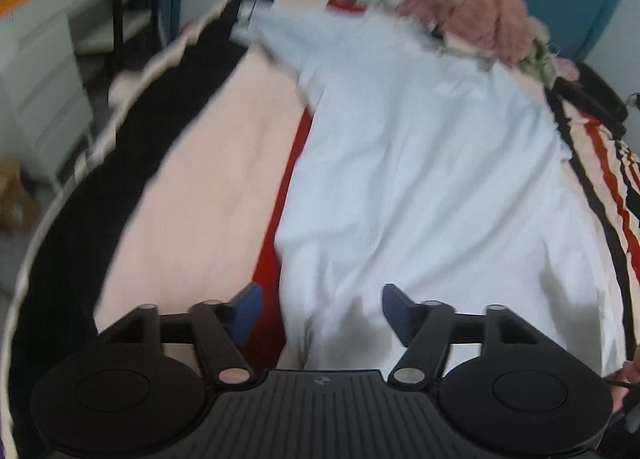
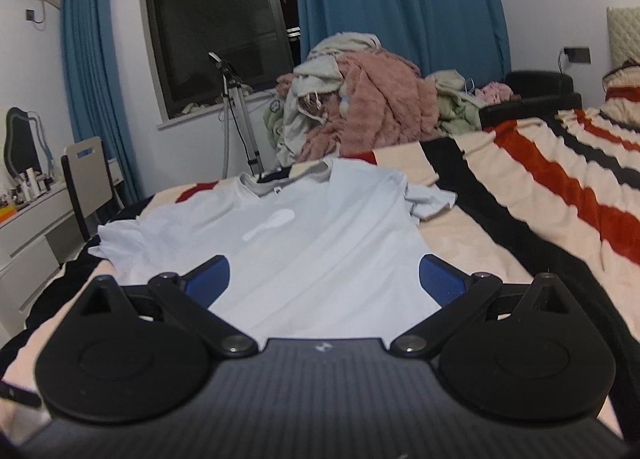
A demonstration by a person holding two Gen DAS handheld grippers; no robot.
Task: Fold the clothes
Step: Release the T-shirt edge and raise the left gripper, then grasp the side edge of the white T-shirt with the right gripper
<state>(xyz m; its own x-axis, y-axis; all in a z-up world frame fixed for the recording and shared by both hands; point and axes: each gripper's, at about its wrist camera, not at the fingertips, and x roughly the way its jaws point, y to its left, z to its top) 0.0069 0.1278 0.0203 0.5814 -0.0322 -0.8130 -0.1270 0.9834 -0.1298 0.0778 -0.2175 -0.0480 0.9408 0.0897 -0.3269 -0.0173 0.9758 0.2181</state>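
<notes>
Both my tongs are spread wide and hold nothing: my left gripper (image 1: 322, 311) and right gripper (image 2: 325, 279) hover over the near hem of the pale T-shirt (image 2: 320, 235), spread flat ahead on the striped blanket (image 2: 560, 187).

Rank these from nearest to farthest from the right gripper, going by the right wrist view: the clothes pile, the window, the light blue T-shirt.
1. Light blue T-shirt, spread flat on the bed just ahead of the open right gripper.
2. Clothes pile, heaped beyond the bed's far edge.
3. Window, on the back wall, left of centre.
</notes>
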